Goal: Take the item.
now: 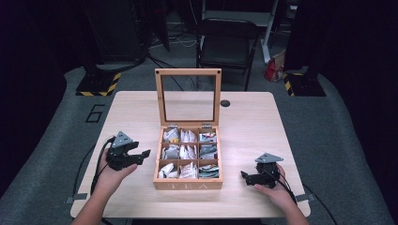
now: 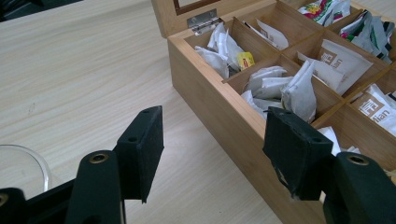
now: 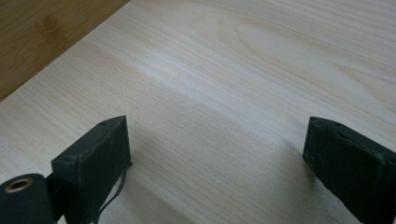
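left gripper: hovering at lower left of the high view, just off the box's left wall, jaws standing wide with nothing between them

right gripper: sitting low at lower right, well apart from the box, jaws also spread wide over bare table, holding nothing

box: wooden tea box in the middle of the high view, glass lid standing upright at the back, nine compartments in a grid, all stuffed with tea bags

nearest bags: in the left gripper view the white bags of the left column are lying up and right of the jaws, just past the box wall; one jaw is already hanging over that wall

axis: that wall is running diagonally from upper middle to lower right in the left gripper view, so the jaws are straddling it at a slant

who's closer: left gripper by a mile imo, it's pointing right at the left column

my guess: left one is going in for a bag, needs to clear the wall and drop into a compartment
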`<state>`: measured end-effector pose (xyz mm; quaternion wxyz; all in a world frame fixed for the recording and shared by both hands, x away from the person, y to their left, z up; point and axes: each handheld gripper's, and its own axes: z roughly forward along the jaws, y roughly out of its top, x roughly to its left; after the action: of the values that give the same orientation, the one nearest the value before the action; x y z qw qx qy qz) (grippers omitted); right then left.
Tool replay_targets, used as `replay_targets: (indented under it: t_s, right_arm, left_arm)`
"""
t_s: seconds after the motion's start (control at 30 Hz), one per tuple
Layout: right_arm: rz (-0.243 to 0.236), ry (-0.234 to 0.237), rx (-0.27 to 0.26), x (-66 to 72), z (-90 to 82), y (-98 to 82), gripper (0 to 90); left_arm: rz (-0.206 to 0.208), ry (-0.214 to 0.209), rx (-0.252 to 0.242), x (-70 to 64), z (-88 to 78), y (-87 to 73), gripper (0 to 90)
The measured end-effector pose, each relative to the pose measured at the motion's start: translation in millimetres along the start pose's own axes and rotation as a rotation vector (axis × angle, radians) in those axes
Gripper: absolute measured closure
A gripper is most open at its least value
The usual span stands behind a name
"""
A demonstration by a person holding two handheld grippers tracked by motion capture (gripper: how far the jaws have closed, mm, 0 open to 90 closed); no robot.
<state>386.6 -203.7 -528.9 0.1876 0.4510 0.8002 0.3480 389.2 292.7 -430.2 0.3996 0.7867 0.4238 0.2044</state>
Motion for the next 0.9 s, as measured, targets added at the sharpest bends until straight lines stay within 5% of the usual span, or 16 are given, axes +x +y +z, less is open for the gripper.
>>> replay_targets:
  t_s: [0.57,0.9]
  right_arm:
    - [-0.001,0.0,0.0,-0.1,0.0,0.0,6.7]
    - [0.0,0.0,0.0,-0.1,0.0,0.0,6.7]
  left_arm:
    - [0.013,-0.029,0.006,-8.2,6.0,13.1,38.6]
    - [0.044,-0.081,0.017,-16.6,12.3,22.1,48.5]
